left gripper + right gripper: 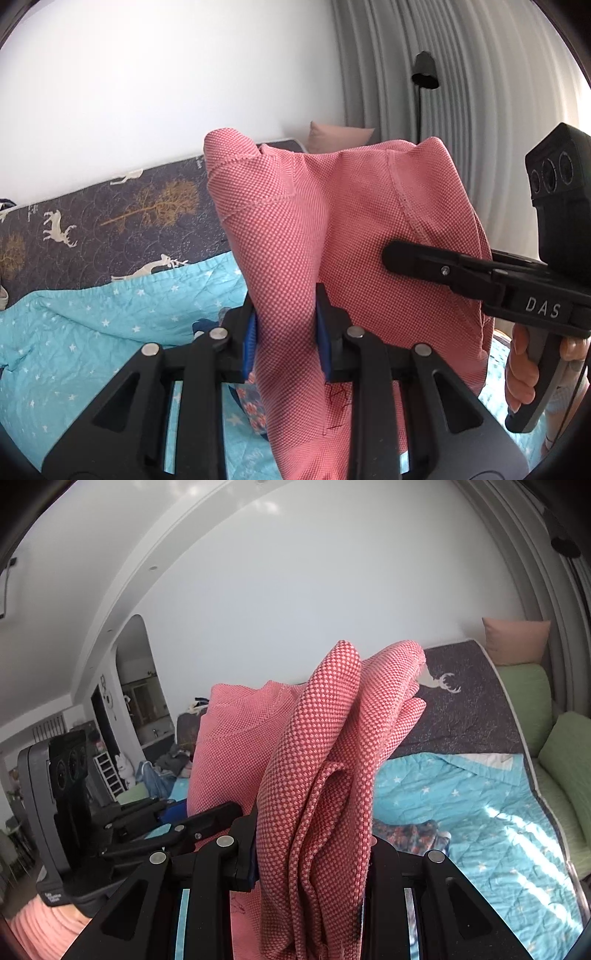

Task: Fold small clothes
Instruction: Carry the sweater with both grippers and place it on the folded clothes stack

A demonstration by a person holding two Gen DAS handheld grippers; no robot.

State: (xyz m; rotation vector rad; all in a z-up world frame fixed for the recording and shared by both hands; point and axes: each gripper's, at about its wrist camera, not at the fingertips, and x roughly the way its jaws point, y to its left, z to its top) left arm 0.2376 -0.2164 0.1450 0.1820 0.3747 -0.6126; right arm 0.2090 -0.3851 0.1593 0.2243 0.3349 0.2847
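Bedroom, blue star quilt (74, 332) on bed. We see pink garment (332, 229) lifted above it. Left gripper (286, 332) and right gripper (314, 853) each clenched on bunched fabric, likely hoisting it to shake flat before folding.

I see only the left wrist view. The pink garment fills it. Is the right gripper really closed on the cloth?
Observer: Yes. In the right wrist view, the right gripper clamps a bunched fold of the pink garment.
Operator: What lies below it on the bed?
Observer: A floral cloth lies on the blue star quilt.
Operator: Anything beyond the quilt?
Observer: Green cushions line the right side.
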